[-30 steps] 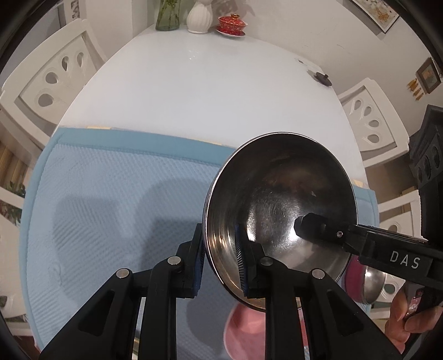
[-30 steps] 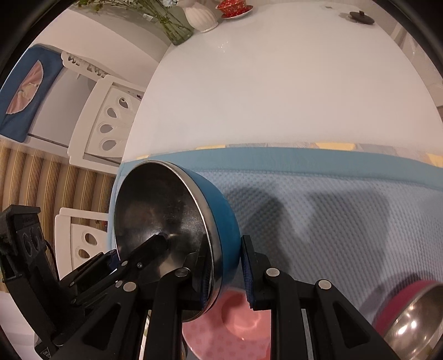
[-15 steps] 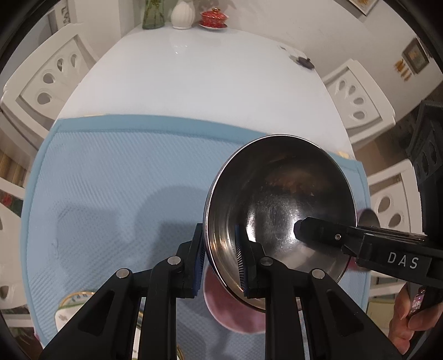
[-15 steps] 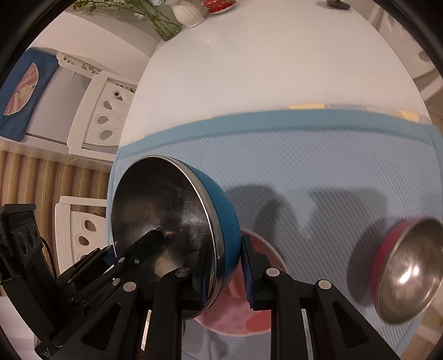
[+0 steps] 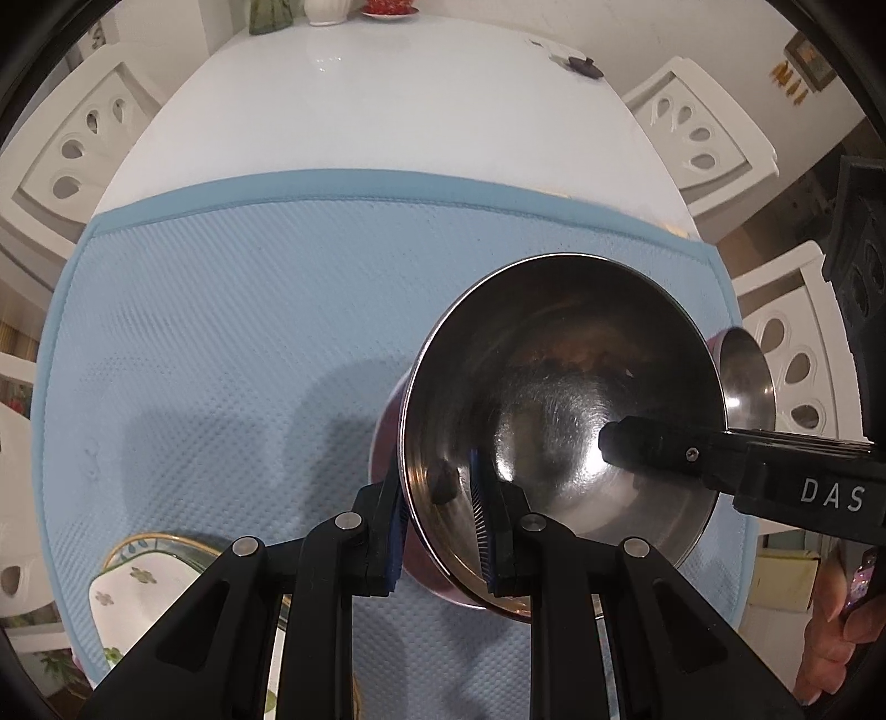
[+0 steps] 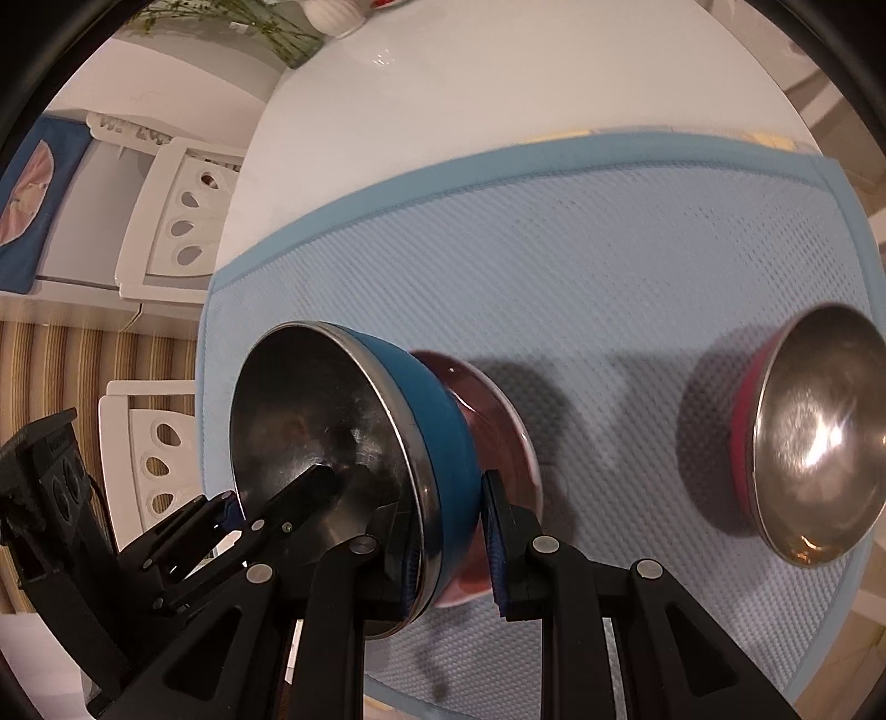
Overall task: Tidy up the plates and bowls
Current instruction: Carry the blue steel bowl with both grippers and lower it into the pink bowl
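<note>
A steel bowl with a blue outside [image 5: 559, 399] [image 6: 437, 421] is tilted on edge above the light blue mat [image 5: 221, 332]. My left gripper [image 5: 437, 531] is shut on its near rim. My right gripper [image 6: 451, 540] is shut on the opposite rim; its fingers [image 5: 653, 448] reach into the bowl from the right. A pink plate [image 6: 498, 404] lies on the mat right under the bowl. A steel bowl with a red outside [image 6: 814, 443] [image 5: 745, 376] sits on the mat to the right.
A floral square plate [image 5: 144, 587] lies at the mat's near left corner. White chairs [image 5: 72, 155] stand around the white table [image 5: 387, 111]. Vases and a red cup [image 5: 387, 6] stand at the far end, a small dark lid [image 5: 581, 65] at the far right.
Both grippers have pulled back and up with the blue bowl held between them. The pink plate, the red bowl and the floral plate have come more fully into view.
</note>
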`<state>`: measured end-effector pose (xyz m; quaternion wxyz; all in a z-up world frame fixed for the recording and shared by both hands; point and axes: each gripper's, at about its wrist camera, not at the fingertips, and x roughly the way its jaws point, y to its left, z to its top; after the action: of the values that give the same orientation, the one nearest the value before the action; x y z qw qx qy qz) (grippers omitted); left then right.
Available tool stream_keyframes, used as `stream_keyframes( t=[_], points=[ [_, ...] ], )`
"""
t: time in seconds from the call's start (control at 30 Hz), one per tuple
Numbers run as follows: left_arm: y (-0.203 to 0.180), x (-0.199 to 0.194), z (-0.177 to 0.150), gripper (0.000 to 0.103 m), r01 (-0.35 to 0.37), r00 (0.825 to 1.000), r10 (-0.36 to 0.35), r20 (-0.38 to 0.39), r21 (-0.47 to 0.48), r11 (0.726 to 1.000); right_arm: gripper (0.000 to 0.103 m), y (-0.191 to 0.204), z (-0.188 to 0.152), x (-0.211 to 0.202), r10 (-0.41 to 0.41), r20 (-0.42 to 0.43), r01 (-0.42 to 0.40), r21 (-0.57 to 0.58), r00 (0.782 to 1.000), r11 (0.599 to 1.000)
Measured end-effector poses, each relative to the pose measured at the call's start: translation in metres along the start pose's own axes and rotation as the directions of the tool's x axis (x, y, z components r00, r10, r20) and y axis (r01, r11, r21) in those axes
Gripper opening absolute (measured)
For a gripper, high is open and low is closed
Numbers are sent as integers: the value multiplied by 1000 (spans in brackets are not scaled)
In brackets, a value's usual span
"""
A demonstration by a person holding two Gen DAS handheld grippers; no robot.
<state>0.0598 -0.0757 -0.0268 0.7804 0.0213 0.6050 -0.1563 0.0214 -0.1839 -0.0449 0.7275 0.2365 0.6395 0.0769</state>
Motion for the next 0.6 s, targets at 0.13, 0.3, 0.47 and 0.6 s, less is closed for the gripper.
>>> stream_keyframes(
  t=[0.13, 0.3, 0.47, 0.6],
  points=[
    [-2, 5, -7, 18, -7, 1000, 7, -16, 20, 1000, 19, -6, -6, 4, -9, -13, 10, 10, 1000, 1000],
    [-3, 12, -10, 18, -27, 999, 28, -33, 33, 999, 19, -10, -11, 14, -21, -34, 22, 19, 999, 1000],
    [1, 15, -9, 19, -39, 999, 40, -33, 16, 999, 20, -7, -10, 20, -29, -42, 30, 10, 999, 1000],
    [2, 18, -10, 20, -32, 999, 32, -34, 10, 999, 22, -3, -10, 21, -42, -37, 42, -3, 998, 999]
  ],
)
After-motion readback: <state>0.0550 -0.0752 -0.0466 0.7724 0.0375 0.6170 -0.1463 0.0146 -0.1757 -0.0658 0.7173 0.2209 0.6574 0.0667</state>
